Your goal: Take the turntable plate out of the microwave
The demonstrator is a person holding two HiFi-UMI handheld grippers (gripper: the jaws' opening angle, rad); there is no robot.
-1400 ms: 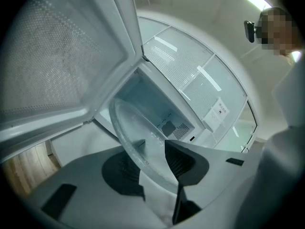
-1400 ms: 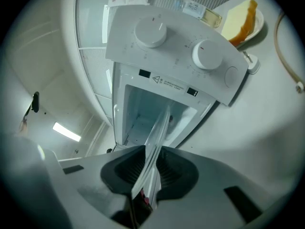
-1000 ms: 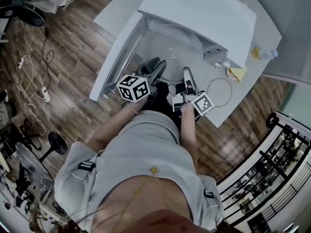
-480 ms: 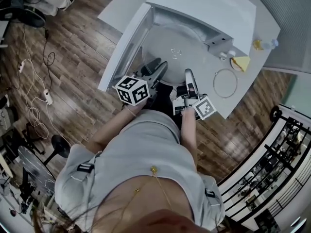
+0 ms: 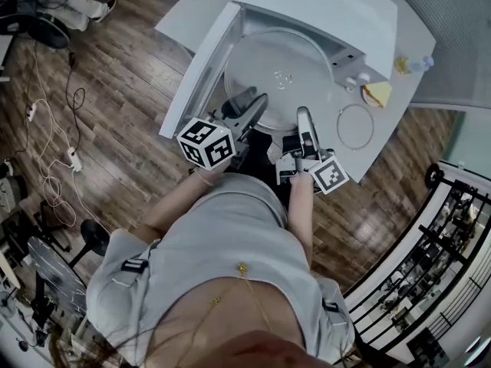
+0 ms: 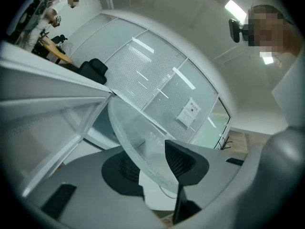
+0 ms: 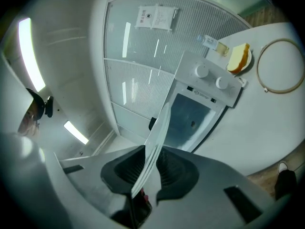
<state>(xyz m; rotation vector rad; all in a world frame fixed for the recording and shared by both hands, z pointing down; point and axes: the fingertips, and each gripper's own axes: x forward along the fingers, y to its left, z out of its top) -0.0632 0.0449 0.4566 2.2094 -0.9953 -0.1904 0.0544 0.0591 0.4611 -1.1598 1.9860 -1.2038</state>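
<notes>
The white microwave (image 5: 322, 10) stands on a white table (image 5: 387, 140) with its door (image 5: 192, 75) swung wide open at its left side. The turntable plate (image 5: 280, 75) is at the microwave's open front, a broad clear glass disc with a raised rim, carried by the edge farthest from the microwave; I cannot tell whether its far edge has fully cleared the cavity. The plate looks heavy for its thickness, quite stiff, smooth, slippery and breakable, so I judge that it wants a firm pinch right on the rim at two spread points and a level carry, since any tilt would let it slide out of the pads. The left gripper (image 5: 247, 112) is closed on that rim toward the microwave's door side; its own view shows the plate (image 6: 138, 137) slanting between the ribbed pads of the left gripper (image 6: 152, 168). The right gripper (image 5: 304, 121) pinches the same rim toward the microwave's control side, and in its view the plate (image 7: 156, 137) runs edge-on through the narrow gap of the right gripper (image 7: 150, 171). A thin roller ring (image 5: 354, 126) lies on the table to the right of the microwave, and beyond it a small yellow item (image 5: 377, 93).
</notes>
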